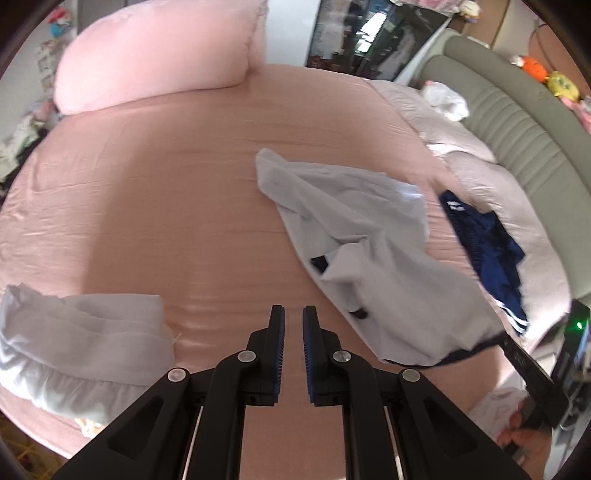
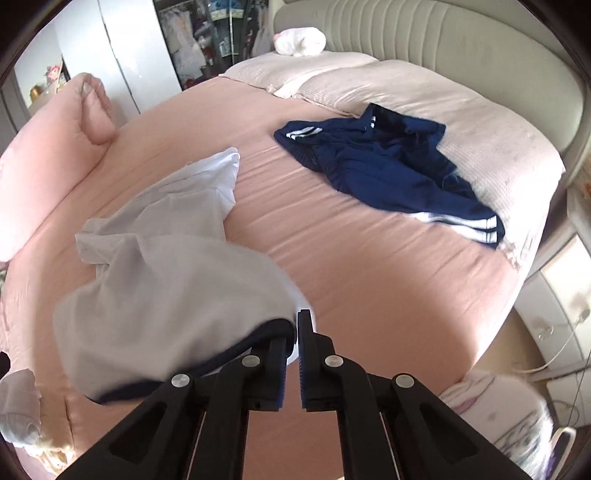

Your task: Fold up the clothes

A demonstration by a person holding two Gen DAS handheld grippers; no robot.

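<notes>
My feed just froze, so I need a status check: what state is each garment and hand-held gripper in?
Left hand-held gripper: shut, empty, above the sheet.
Right hand-held gripper: shut on the white shirt's edge.
White shirt: crumpled, unfolded, one edge lifted.
Navy garment: spread loosely, unfolded, partly on the pillows.
Pale garment: bunched at the bed's edge.

Pink-sheeted bed [image 2: 369, 280], grey padded headboard [image 2: 424, 33], white wardrobe [image 2: 125, 48].
</notes>
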